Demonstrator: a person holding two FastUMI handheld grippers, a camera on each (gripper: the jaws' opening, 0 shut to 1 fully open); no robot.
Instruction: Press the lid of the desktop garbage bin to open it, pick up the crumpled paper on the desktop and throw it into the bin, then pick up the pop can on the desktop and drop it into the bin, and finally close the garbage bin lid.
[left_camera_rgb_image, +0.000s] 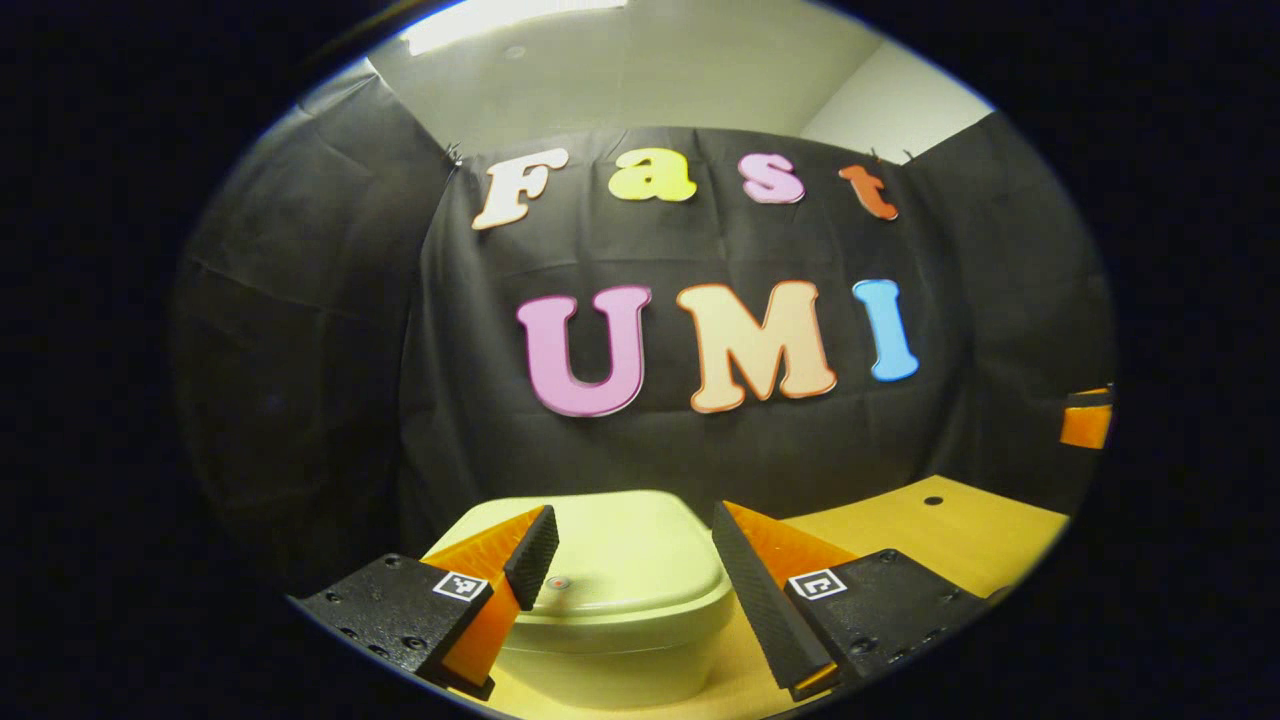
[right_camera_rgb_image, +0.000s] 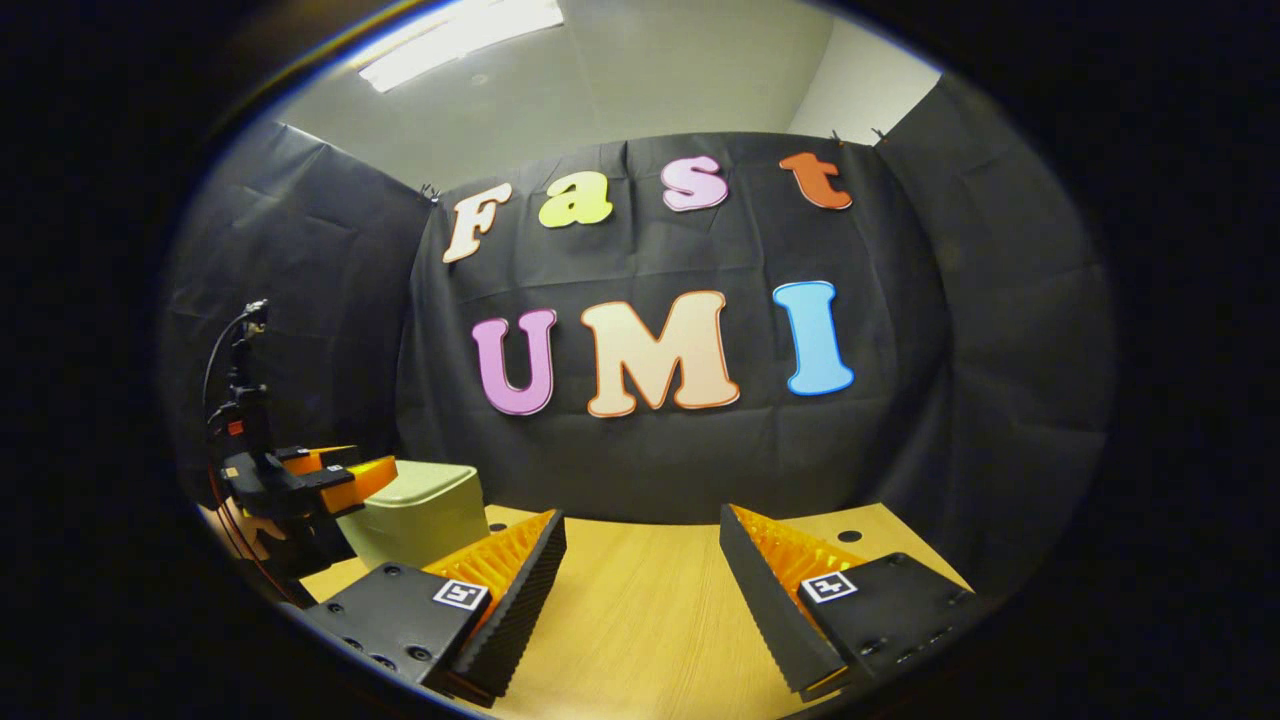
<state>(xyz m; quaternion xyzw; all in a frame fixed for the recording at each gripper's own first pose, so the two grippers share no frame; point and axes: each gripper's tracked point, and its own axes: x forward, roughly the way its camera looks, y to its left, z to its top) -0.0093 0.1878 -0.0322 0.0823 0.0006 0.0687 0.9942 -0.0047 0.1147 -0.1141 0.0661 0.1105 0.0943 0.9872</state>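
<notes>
A pale green desktop bin (left_camera_rgb_image: 610, 600) sits with its lid (left_camera_rgb_image: 620, 545) down on the left part of a wooden surface (left_camera_rgb_image: 960, 535), close to the black cloth wall at the far side. In the left gripper view, the left gripper (left_camera_rgb_image: 630, 560) hangs just above and in front of the lid, its fingers spread wide to either side of it and touching nothing. A small round red mark (left_camera_rgb_image: 559, 582) shows on the lid's near edge, beside the left finger (left_camera_rgb_image: 530, 555); it may be the push spot, though that is a guess. In the right gripper view, the same gripper (right_camera_rgb_image: 350, 475) appears at the far left, poised over the bin (right_camera_rgb_image: 425, 515), with a cable rising behind it. The right gripper (right_camera_rgb_image: 640, 580) waits well to the right over bare wood, its fingers also wide apart and empty.

The lid looks unopened, so the press appears to be the step at hand. The risk lies in the open stance: with the fingers straddling the lid, a downward push could land off the latch, or one finger could catch the rim and shove or tip the light bin across the smooth wood rather than spring the lid.
</notes>
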